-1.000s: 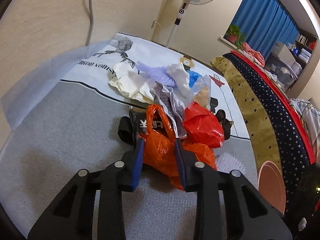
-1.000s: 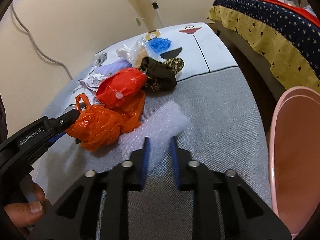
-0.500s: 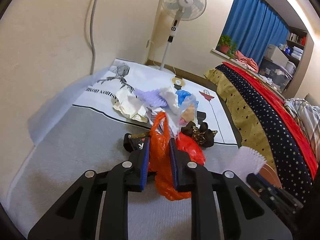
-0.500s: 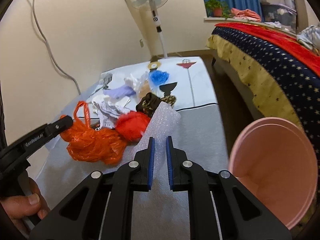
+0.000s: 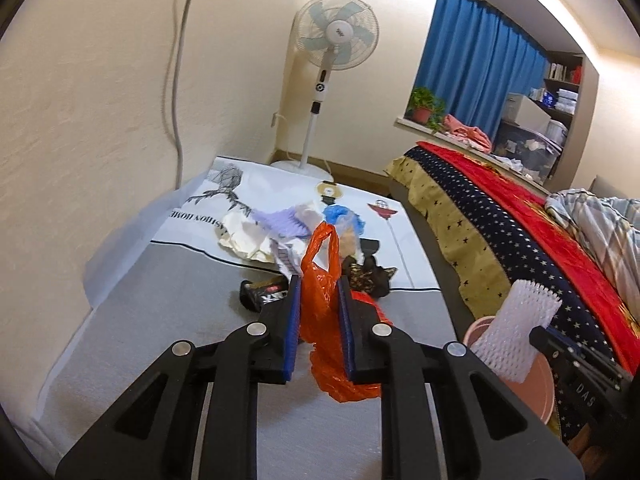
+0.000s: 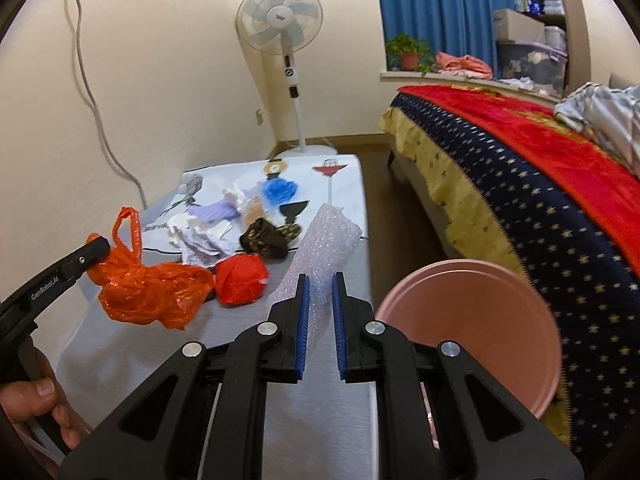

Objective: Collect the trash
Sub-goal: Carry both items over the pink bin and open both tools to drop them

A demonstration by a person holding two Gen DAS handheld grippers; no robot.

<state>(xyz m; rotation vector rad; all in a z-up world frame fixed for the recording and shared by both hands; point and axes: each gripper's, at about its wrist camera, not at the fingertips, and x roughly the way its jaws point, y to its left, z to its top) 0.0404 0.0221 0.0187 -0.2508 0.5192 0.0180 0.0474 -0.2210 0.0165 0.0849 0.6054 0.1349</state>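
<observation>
In the left wrist view the left gripper (image 5: 318,288) fills the bottom centre of the frame, its 2 blue-padded jaws pointing up-frame and tilted downward toward the table (image 5: 168,300). The jaws have just been closing, and they are clamped on the orange plastic bag (image 5: 320,292), whose handle loop stands above the fingertips while the crumpled body hangs below, clear of the grey cloth. In the right wrist view the same gripper enters from the lower left, gripped by a hand (image 6: 40,404) at the left edge, with the orange bag dangling from its tip at centre left.

The right gripper (image 6: 318,280) sits at the bottom centre of its own view, jaws close together and pinching a strip of bubble wrap (image 6: 330,236) that rises up-frame past the fingertips. In the left wrist view that strip shows white at the lower right, just above the pink bin (image 5: 532,392).

The pink bin stands at the lower right of the right wrist view, beside the table edge, its mouth facing the camera. The remaining trash pile (image 6: 240,224) of paper, a red ball and dark wrappers lies on the table at centre frame.
</observation>
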